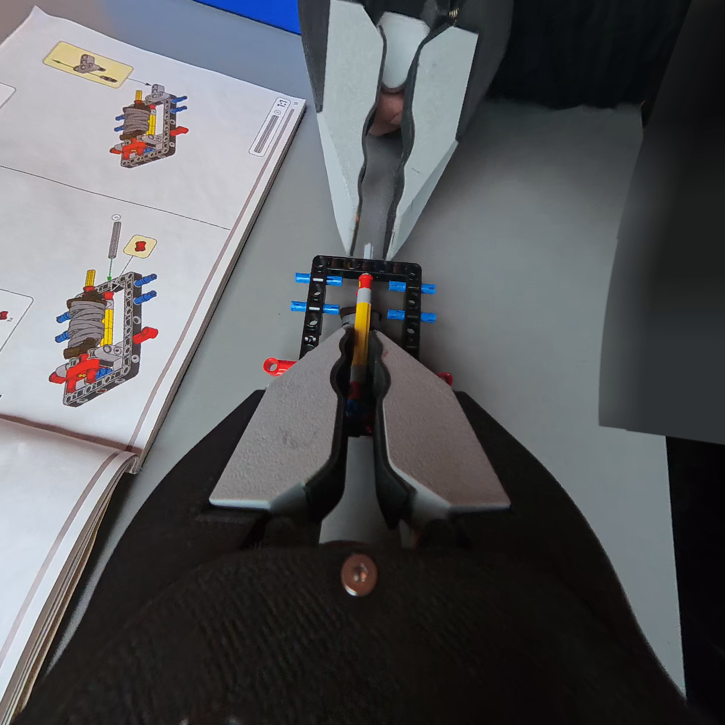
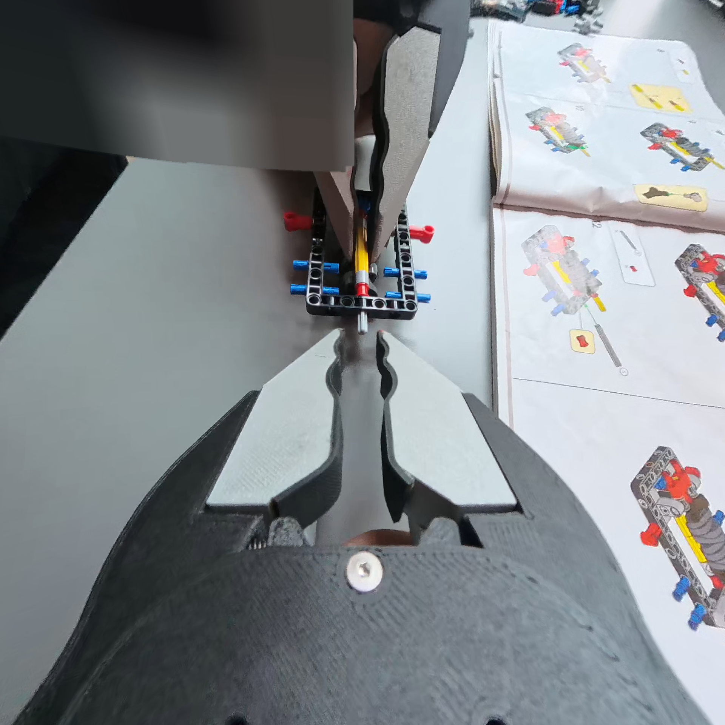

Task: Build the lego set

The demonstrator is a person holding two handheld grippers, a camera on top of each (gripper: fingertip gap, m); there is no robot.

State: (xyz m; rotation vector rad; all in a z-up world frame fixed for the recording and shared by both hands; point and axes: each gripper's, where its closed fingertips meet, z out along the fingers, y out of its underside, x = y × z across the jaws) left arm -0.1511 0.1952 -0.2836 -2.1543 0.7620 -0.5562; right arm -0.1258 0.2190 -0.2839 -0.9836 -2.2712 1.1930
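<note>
Bright, even daylight; soft shadows on the matte grey surface (image 1: 510, 243). Wide-angle bending warps the edges. The open white instruction booklet (image 2: 612, 353) blurs slightly.

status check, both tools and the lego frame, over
Left tool shut on the yellow axle inside black frame. Right tool open, just short of grey pin. Nothing in the way.

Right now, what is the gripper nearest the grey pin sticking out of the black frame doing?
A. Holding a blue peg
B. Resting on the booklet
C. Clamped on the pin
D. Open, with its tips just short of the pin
D: the right gripper is open, with table showing between its fingers, and the grey pin pokes out of the black frame just ahead of its tips, untouched.
</note>
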